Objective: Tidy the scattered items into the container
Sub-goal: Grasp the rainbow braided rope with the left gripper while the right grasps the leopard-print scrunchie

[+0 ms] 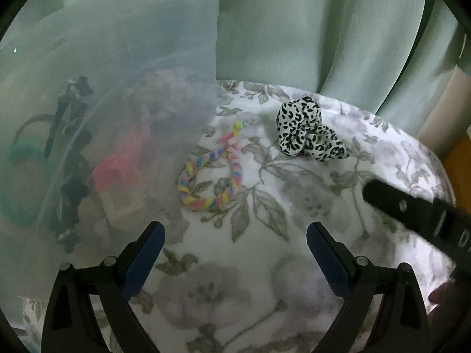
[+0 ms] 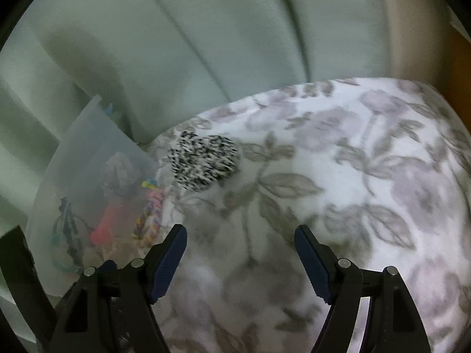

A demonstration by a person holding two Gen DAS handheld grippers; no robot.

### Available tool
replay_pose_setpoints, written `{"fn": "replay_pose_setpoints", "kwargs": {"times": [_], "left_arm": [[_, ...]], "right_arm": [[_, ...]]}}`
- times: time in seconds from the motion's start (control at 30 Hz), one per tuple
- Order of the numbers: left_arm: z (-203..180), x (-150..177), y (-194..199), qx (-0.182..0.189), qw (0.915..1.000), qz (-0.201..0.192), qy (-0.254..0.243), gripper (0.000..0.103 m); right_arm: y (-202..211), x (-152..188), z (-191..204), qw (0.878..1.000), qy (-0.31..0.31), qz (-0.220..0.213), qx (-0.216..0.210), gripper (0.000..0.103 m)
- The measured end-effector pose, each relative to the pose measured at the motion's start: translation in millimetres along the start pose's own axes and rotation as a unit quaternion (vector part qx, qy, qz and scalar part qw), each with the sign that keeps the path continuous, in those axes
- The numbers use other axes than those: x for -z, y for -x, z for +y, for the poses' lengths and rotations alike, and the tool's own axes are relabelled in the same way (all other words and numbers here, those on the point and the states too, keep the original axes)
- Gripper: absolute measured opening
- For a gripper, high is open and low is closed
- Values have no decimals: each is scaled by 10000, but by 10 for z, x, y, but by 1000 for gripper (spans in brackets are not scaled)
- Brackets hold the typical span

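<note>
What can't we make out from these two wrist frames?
- Container contents: left wrist view, the frosted wall blurs them; only pink, teal and dark shapes show.
- Leopard-print scrunchie: right wrist view, motion blur smears its shape.
- Braided pastel band: right wrist view, partly hidden by the container corner.
- Right gripper: left wrist view, one finger shows; the frame edge cuts off the rest.

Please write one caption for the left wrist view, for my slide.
Open left claw above floral cloth, facing pastel braided band and leopard scrunchie.
</note>
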State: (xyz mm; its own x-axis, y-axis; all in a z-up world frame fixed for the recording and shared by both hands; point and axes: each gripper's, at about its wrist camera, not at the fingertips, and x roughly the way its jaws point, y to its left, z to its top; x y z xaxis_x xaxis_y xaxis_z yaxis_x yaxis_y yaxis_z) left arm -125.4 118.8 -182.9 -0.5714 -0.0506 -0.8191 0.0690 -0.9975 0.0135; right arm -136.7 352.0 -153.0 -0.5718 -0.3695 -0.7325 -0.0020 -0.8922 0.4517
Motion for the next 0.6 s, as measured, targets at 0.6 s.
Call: {"fn": "replay_pose_setpoints", "kwargs": {"times": [0.6], "left_arm": [[-147,-251,-545,-437,9986,-92,-278,73]], "right_arm": [[-624,-414,220,9980,521,173,-305,79]]}}
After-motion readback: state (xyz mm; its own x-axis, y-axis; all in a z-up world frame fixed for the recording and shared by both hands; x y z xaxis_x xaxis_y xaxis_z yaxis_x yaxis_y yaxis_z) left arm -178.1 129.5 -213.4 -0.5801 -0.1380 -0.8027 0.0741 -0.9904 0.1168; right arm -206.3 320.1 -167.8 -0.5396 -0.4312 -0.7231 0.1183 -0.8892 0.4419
